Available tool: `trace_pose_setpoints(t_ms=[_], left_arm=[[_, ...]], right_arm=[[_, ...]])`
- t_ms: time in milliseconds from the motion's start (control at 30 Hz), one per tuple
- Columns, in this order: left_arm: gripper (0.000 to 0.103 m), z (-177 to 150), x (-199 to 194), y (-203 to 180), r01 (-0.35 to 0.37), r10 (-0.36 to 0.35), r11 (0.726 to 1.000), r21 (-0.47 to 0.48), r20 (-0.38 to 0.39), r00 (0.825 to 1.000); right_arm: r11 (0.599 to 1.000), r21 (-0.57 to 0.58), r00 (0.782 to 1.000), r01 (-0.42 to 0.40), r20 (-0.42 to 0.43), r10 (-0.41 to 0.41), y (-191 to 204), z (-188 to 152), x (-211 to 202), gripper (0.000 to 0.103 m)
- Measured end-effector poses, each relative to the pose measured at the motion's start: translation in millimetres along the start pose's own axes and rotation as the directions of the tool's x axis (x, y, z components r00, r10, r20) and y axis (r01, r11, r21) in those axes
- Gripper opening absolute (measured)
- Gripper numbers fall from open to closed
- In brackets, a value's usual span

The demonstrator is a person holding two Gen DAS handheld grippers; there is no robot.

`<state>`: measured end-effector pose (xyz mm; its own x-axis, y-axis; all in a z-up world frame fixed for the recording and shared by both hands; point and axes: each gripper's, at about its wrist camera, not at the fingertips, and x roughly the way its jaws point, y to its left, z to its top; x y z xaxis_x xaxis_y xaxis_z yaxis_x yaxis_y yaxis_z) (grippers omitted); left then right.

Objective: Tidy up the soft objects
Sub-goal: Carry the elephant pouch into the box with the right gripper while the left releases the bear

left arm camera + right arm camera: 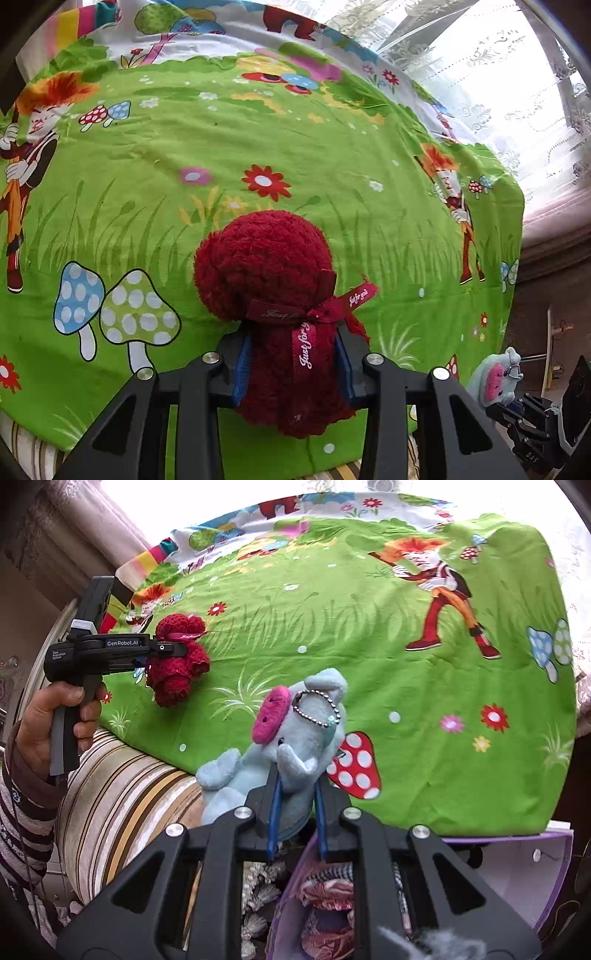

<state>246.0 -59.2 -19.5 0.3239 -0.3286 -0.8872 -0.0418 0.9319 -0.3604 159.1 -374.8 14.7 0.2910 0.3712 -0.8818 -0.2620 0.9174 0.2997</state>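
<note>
My left gripper (293, 365) is shut on a dark red fluffy toy (266, 269) tied with a red ribbon, held just above the green cartoon bedsheet (258, 140). The right wrist view shows that gripper (162, 653) and the red toy (177, 664) at the sheet's left edge. My right gripper (297, 797) is shut on a light blue plush (295, 738) with a pink face and a bead chain, held above the sheet's near edge. The blue plush also shows in the left wrist view (496, 376) at lower right.
A striped mattress side (122, 801) runs below the sheet. A purple box (509, 878) with soft cloth items (325, 897) sits under my right gripper. Lace curtains (517, 92) hang behind the bed.
</note>
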Motion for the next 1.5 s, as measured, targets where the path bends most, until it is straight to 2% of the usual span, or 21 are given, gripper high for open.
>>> trace_pose_setpoints(t_ms=[200, 300, 433, 600, 700, 833, 967, 1167, 1267, 1333, 1400, 1500], left_arm=[[0.038, -19.2, -31.7, -36.8, 0.094, -0.096, 0.994, 0.063, 0.033, 0.995], [0.038, -37.9, -42.6, -62.4, 0.146, -0.149, 0.983, 0.116, 0.022, 0.989], [0.038, -68.3, -48.0, -100.1, 0.222, -0.22, 0.958, 0.18, -0.027, 0.975], [0.038, -109.3, -50.2, -147.9, 0.297, -0.281, 0.921, 0.253, -0.097, 0.955], [0.038, -133.2, -48.7, -171.6, 0.336, -0.306, 0.898, 0.283, -0.146, 0.941], [0.038, -160.4, -42.0, -195.2, 0.371, -0.32, 0.881, 0.294, -0.209, 0.924], [0.038, -182.7, -29.8, -210.5, 0.389, -0.316, 0.873, 0.294, -0.266, 0.911], [0.038, -201.0, -10.7, -224.0, 0.377, -0.293, 0.884, 0.276, -0.299, 0.908], [0.038, -207.6, -2.8, -229.2, 0.37, -0.285, 0.889, 0.27, -0.305, 0.909], [0.038, -211.2, 1.6, -231.2, 0.362, -0.278, 0.894, 0.264, -0.305, 0.911], [0.038, -214.0, 4.9, -232.9, 0.352, -0.27, 0.9, 0.259, -0.303, 0.914], [0.038, -220.3, 9.7, -234.6, 0.348, -0.265, 0.902, 0.254, -0.311, 0.913]], right_arm=[[0.987, 0.162, 0.995, -0.015, 0.101, -0.002, -30.2, -53.9, -56.1, 0.02], [0.963, 0.268, 0.989, 0.005, 0.142, -0.045, -42.0, -89.8, -69.4, 0.02], [0.899, 0.438, 0.982, -0.007, 0.175, -0.077, -61.4, -148.8, -75.9, 0.02], [0.811, 0.584, 0.981, -0.036, 0.176, -0.083, -72.5, -208.7, -64.8, 0.02], [0.774, 0.632, 0.985, -0.041, 0.155, -0.075, -78.0, -232.3, -51.8, 0.02], [0.738, 0.674, 0.988, 0.005, 0.111, -0.108, -81.3, -248.0, -36.2, 0.02], [0.747, 0.663, 0.987, 0.044, 0.089, -0.136, -77.1, -247.8, -26.5, 0.02], [0.761, 0.643, 0.986, 0.085, 0.056, -0.158, -71.1, -242.5, -8.2, 0.02], [0.764, 0.64, 0.985, 0.079, 0.067, -0.158, -68.6, -246.6, -14.6, 0.024], [0.77, 0.631, 0.982, 0.092, 0.068, -0.174, -66.4, -246.9, -21.8, 0.037], [0.776, 0.621, 0.977, 0.108, 0.076, -0.197, -64.5, -248.5, -33.0, 0.044], [0.775, 0.612, 0.963, 0.159, 0.078, -0.26, -62.8, -254.4, -51.9, 0.063]])
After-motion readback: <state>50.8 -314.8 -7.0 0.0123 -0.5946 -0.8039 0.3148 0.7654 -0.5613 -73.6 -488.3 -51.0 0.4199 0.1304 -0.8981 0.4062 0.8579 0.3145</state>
